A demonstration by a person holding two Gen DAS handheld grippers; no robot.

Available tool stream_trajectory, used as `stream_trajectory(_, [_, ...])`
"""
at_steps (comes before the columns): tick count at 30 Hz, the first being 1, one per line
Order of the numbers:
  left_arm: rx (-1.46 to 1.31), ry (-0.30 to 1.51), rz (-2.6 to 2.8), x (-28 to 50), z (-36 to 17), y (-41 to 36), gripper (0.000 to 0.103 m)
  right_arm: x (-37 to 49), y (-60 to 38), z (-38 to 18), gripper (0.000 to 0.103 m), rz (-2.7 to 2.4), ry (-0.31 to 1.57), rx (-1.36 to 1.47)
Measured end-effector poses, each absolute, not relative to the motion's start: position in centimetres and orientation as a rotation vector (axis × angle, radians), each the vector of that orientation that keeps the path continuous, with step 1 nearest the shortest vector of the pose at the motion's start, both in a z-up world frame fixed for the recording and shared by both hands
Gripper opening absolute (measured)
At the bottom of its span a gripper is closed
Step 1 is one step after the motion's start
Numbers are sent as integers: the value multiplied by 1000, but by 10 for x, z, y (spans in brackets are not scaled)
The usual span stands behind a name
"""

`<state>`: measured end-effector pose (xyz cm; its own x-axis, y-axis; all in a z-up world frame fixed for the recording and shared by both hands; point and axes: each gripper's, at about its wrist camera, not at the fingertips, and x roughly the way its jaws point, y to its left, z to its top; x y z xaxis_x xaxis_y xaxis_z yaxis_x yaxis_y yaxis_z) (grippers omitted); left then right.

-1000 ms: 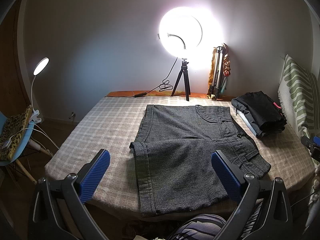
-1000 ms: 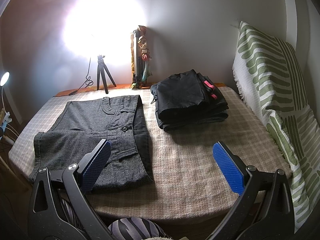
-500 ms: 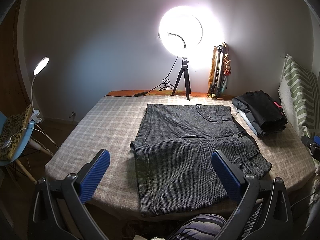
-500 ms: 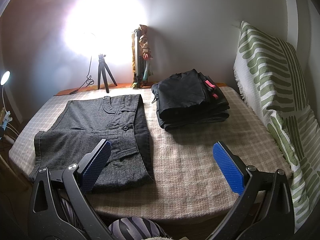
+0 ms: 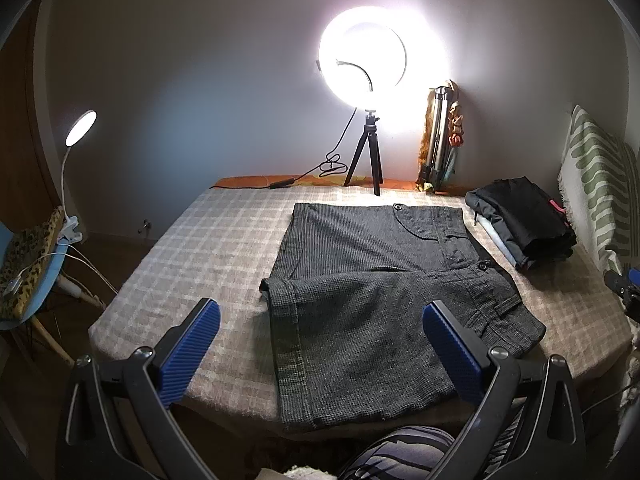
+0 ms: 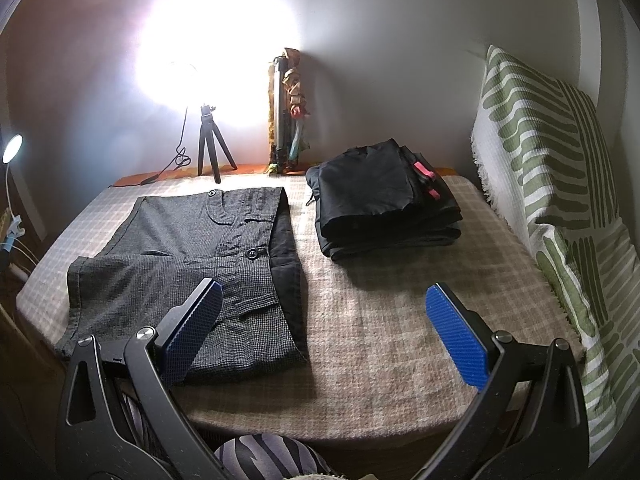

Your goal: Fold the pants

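Note:
A pair of grey checked shorts (image 5: 372, 280) lies flat on the plaid-covered table (image 5: 208, 240), waist to the right, legs to the left, the near leg reaching the table's front edge. It also shows in the right wrist view (image 6: 192, 264). My left gripper (image 5: 320, 344) is open and empty, held above the near leg. My right gripper (image 6: 324, 328) is open and empty, above the bare table right of the waistband. Neither touches the cloth.
A stack of folded dark clothes (image 6: 384, 196) sits at the back right. A ring light on a tripod (image 5: 366, 152) and a folded tripod (image 5: 438, 140) stand at the back edge. A green-patterned cushion (image 6: 560, 184) lines the right side. A clip lamp and chair (image 5: 36, 248) stand left.
Almost nothing has changed. Both views shift very slightly; the grippers stay open and the shorts lie as before.

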<state>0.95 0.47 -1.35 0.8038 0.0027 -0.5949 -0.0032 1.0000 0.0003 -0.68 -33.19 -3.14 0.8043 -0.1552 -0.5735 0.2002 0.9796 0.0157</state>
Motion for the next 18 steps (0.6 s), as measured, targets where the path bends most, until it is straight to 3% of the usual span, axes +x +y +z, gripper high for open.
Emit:
stream_trajectory(12, [44,712,-40,19,-38,24,102,2,-323,-33,103,-67,607,-89])
stream_trajectory(18, [84,727,-157,18,-52,33,96,11,-309,-38,103,50,657,-204])
